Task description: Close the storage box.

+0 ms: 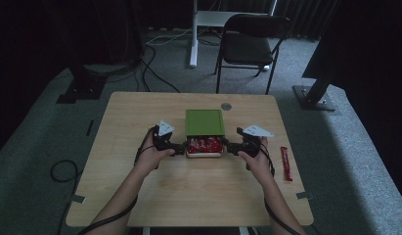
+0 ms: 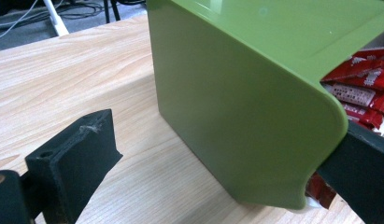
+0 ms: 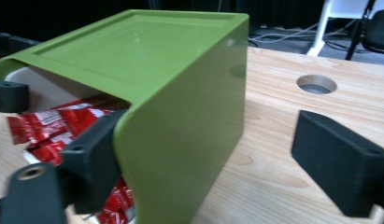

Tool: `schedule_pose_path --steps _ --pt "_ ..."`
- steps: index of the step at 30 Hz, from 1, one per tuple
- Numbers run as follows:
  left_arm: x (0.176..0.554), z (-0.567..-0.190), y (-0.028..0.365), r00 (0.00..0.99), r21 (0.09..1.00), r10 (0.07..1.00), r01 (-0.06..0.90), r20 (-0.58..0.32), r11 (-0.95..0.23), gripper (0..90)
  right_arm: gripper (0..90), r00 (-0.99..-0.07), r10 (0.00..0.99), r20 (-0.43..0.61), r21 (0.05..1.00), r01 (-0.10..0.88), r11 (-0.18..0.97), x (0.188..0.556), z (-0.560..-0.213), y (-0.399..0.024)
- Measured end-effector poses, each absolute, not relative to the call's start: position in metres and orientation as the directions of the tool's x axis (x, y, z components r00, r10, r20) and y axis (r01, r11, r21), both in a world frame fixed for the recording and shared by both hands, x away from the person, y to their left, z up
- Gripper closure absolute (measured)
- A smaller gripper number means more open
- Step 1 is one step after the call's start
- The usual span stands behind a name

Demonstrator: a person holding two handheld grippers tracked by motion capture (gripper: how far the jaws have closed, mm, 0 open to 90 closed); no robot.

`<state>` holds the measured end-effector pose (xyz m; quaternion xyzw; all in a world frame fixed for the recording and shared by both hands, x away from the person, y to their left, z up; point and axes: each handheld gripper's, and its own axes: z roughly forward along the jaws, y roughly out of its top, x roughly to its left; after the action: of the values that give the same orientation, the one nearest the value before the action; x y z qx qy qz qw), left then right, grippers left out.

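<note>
High view: both grippers, left (image 1: 178,148) and right (image 1: 232,145), straddle the green lid's (image 1: 204,121) near corners, jaws apart, over the packet-filled box (image 1: 204,154).

This looks like a lab or studio set up for recording, not a home. A plain wooden table (image 1: 189,186) stands alone on grey carpet (image 1: 37,147), with black curtains (image 1: 52,29) closing off the far side. Loose cables (image 1: 154,73) trail over the floor at the far left. A black folding chair (image 1: 250,44) and a white stand (image 1: 193,34) are at the far side, and dark stand feet (image 1: 313,95) sit to the right.
</note>
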<state>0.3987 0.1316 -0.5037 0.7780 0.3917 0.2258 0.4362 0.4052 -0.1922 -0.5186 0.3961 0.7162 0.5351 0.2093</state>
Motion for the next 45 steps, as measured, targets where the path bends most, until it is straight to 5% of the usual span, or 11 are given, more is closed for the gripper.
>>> schedule_pose_path --steps 14,45 --pt "0.381 -0.498 0.138 0.617 0.861 0.786 0.422 -0.044 -0.283 3.4 17.1 -0.616 0.777 0.129 0.948 0.306 0.086 0.391 -0.510 -0.203" --pt "0.342 -0.514 0.198 0.514 0.842 0.857 0.480 -0.042 -0.247 3.4 17.1 -0.543 0.836 0.081 0.927 0.349 0.137 0.360 -0.529 -0.251"
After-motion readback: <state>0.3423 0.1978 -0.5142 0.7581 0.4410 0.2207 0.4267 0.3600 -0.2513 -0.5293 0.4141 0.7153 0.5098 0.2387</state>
